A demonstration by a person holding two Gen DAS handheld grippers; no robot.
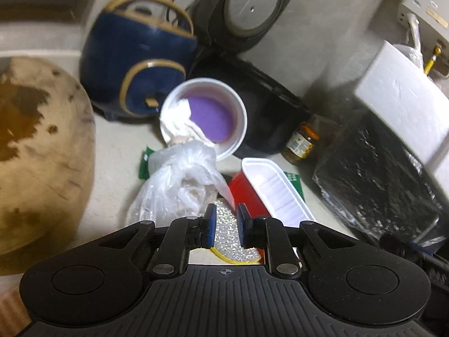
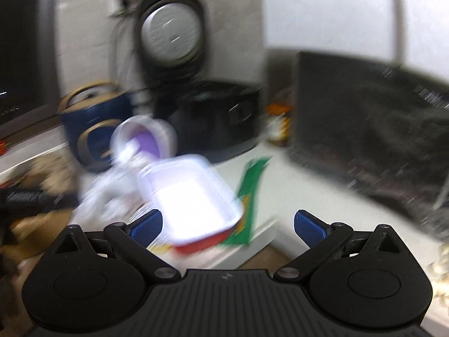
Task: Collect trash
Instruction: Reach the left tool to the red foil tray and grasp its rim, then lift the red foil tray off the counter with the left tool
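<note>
Hovering low over the trash pile, the left tongs (image 1: 226, 226) sit with a narrow gap between the blue pads, a glittery silver wrapper with a yellow edge (image 1: 233, 241) showing in that gap. Whether the pads actually pinch it cannot be told; they look close but not fully clenched.

Trash sits clustered on the bench (image 1: 112, 185): a crumpled clear plastic bag (image 1: 179, 185) just left of the left tongs, a white tray in a red container (image 1: 276, 193) just right, a tipped foam cup with purple inside (image 1: 209, 115) behind, green packets (image 1: 146, 163) partly under the pile.

The right tongs (image 2: 227, 224) are spread wide and released, nothing between them, facing the tray (image 2: 193, 199) and a green wrapper (image 2: 249, 193). The right view is heavily motion-blurred.

Risks, as judgement:
- Thin foil wrapper lies flat, so the pads may slide over it or grab only an edge, and it slips out.
- The plastic bag touches or overlaps the wrapper; closing there could snag bag film and drag the pile.
- The foam cup leans on the bag, so tugging the bag likely rolls it and spills the tissue.
- The tray sits near the bench edge in the right view, and a bump could push it off.
- A glass jar (image 1: 301, 143) and the black rice cooker (image 1: 263, 118) stand close behind; overreach may knock the jar.
- Both tongs converging on the same pile may collide.
</note>
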